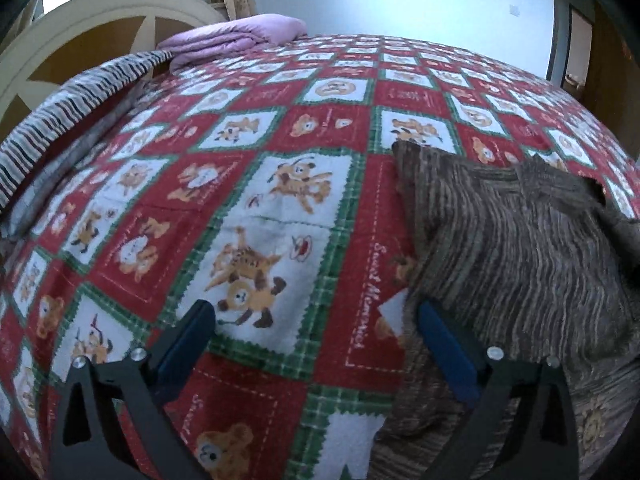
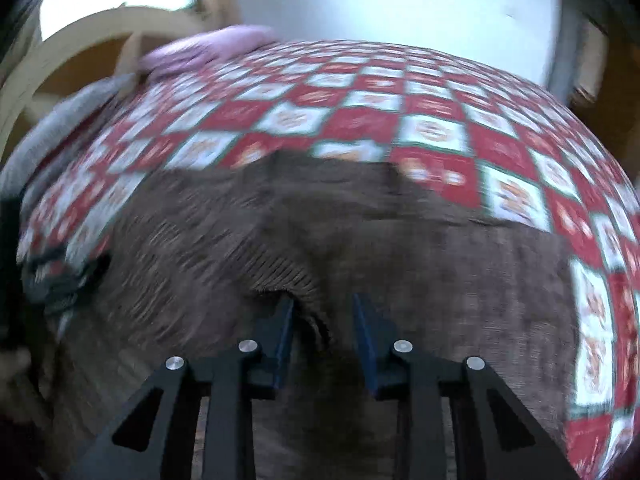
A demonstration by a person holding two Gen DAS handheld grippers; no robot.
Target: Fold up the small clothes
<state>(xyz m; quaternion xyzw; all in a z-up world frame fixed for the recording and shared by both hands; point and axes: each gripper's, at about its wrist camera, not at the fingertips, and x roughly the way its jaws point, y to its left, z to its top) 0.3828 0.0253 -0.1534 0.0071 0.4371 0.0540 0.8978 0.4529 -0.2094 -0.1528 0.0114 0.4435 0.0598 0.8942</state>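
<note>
A brown striped knit garment (image 1: 520, 240) lies spread on the bed's red-and-white teddy-bear quilt (image 1: 256, 208). The left hand-held gripper (image 1: 316, 316) stands wide open and empty at the garment's left edge, one finger over the cloth. The right hand-held gripper (image 2: 322, 312) sits over the garment, jaws narrowed around a raised fold; whether they pinch it I cannot tell.

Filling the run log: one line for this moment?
left tool: open, empty | right tool: around fold of brown garment, grip unclear | bedspread
</note>
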